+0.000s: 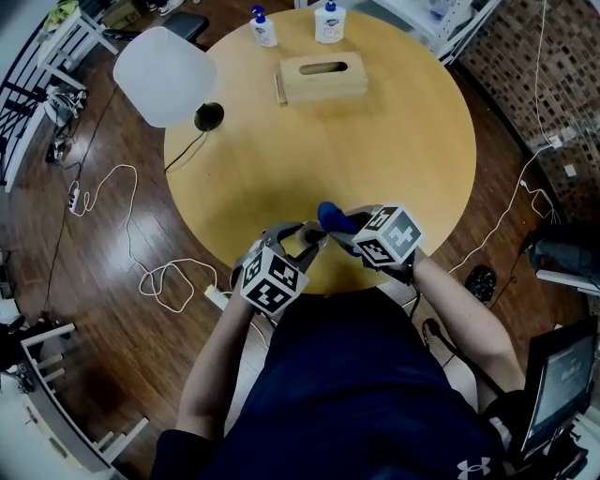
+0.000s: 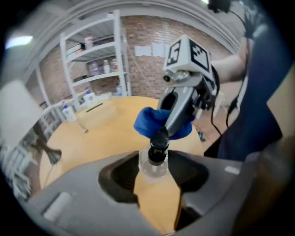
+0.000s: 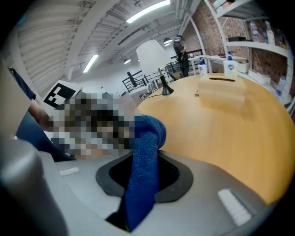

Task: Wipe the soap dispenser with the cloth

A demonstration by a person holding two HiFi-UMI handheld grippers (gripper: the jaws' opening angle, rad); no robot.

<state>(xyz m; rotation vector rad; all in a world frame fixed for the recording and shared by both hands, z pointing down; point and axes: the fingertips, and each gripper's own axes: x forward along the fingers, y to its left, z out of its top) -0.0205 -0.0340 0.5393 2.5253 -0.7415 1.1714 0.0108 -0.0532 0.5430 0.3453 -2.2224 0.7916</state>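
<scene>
So your left gripper (image 1: 302, 236) is clamped on the soap dispenser (image 2: 154, 184), both jaws pressed against its sides, and you're holding it up over the near edge of the table (image 1: 394, 141), right in front of you. Its long axis runs straight in line with the jaws. The amber-filled body sits back between them and the black pump (image 2: 159, 140) sticks out past the tips, pointing away from your hand and toward your other gripper. I can't see any label or print on the dispenser itself, just a clear shoulder and amber liquid. Your right gripper (image 1: 349, 236) is closed on the blue cloth (image 3: 144, 170). A strip of it is pinched between the jaws, and the rest is bunched up in front, right against the pump, touching it as far as I can tell. As for writing, the only patterns I can make out are the black and white squares on the right gripper's cube (image 2: 186, 51), and those aren't letters. At the far side of the table there are two bottles (image 1: 263, 28) with blue and white labels, but the print is too small to read. A plain wooden tissue box (image 1: 322, 78) sits just in front of them, and a lamp (image 1: 165, 75) with a white shade stands off to the left.
</scene>
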